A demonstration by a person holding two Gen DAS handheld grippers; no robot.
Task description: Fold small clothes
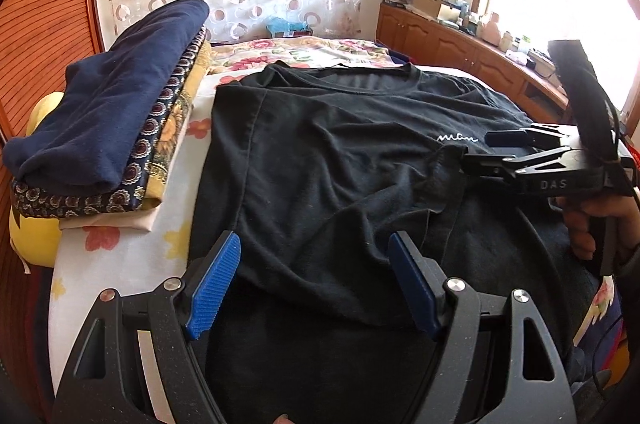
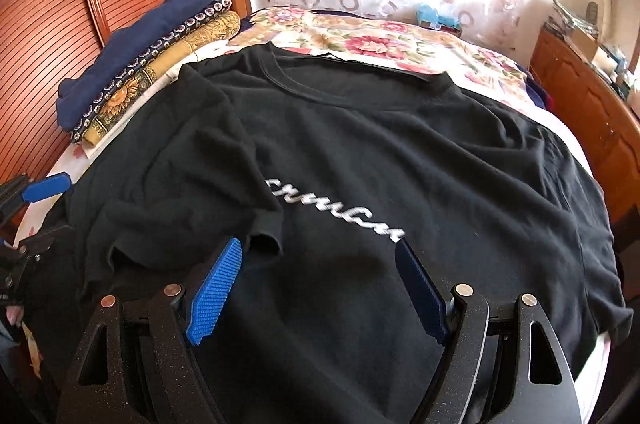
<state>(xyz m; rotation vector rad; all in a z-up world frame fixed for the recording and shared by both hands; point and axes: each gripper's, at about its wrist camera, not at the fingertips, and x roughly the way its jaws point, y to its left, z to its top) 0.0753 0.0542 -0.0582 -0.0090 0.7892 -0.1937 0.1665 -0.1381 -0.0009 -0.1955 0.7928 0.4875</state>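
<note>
A: Tongs first. The left tongs (image 1: 314, 284) stand wide, blue pads apart, with nothing pinched; they hang over the near part of the black T-shirt (image 1: 340, 152).

B: And the right tongs (image 2: 320, 288)?

A: Also wide and holding nothing. They sit above the shirt's chest, just below the white script lettering (image 2: 336, 212). The shirt lies front-up on the bed (image 2: 400, 40), collar away from the cameras.

B: Does one view give more than the other?

A: Yes. The left wrist view catches the right tongs (image 1: 480, 148) from the side, pointing across the shirt, with a hand (image 1: 588, 224) gripping the handle below. The right wrist view shows one sleeve (image 2: 208, 176) folded inward over the body of the shirt, its cuff lying just beside the left blue pad of those tongs. It also catches a blue finger of the left tongs (image 2: 46, 186) at its left edge.

B: Anything kept somewhere?

A: A stack of folded clothes (image 1: 112, 128) rests on the bed beside the shirt's shoulder: navy on top, patterned pieces beneath. At the far right a wooden cabinet (image 1: 460, 44) under the window carries boxes and small clutter, too small to tell apart.
</note>
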